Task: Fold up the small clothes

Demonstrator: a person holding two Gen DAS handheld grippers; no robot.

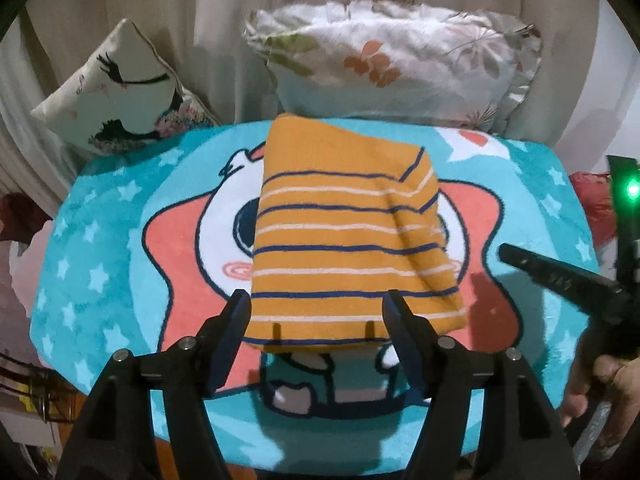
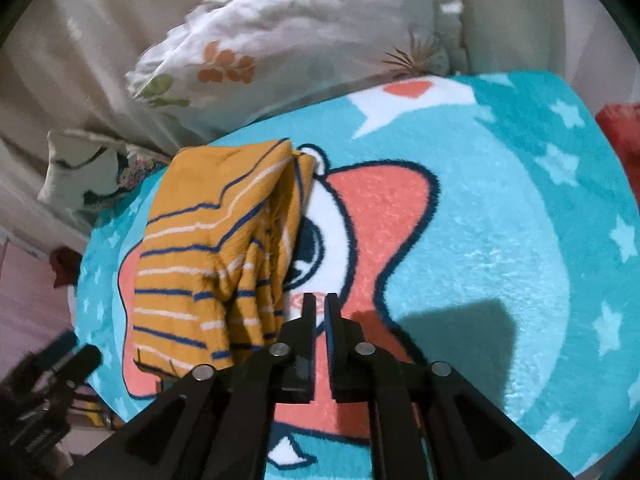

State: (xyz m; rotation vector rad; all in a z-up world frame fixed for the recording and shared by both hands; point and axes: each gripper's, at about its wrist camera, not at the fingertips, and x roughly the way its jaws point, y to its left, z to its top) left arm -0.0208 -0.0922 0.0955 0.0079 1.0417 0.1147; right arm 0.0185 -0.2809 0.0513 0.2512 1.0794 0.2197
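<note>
Left wrist view, from its left edge: a bird-print cushion [image 1: 116,92] leans at upper left, and a floral pillow [image 1: 392,64] fills the top centre, both behind a turquoise cartoon rug [image 1: 100,248] that spans the middle of the frame. A folded orange striped shirt [image 1: 340,232] lies at the centre of the rug, its near hem toward the bottom of the frame. The left gripper [image 1: 316,304] rises from the bottom centre with its fingers spread wide, their tips either side of that near hem; whether they touch the cloth cannot be told. At the right edge the right gripper [image 1: 516,258] points in over the rug, clear of the shirt.

Right wrist view: the left gripper [image 2: 80,356] shows dimly at lower left. The shirt [image 2: 216,256] lies left of centre, rumpled along its right side. Just right of it, at bottom centre, the right gripper [image 2: 320,304] has its fingers nearly pressed together with nothing between them. Bare rug [image 2: 500,240] fills the right half, with the pillow [image 2: 280,40] above.
</note>
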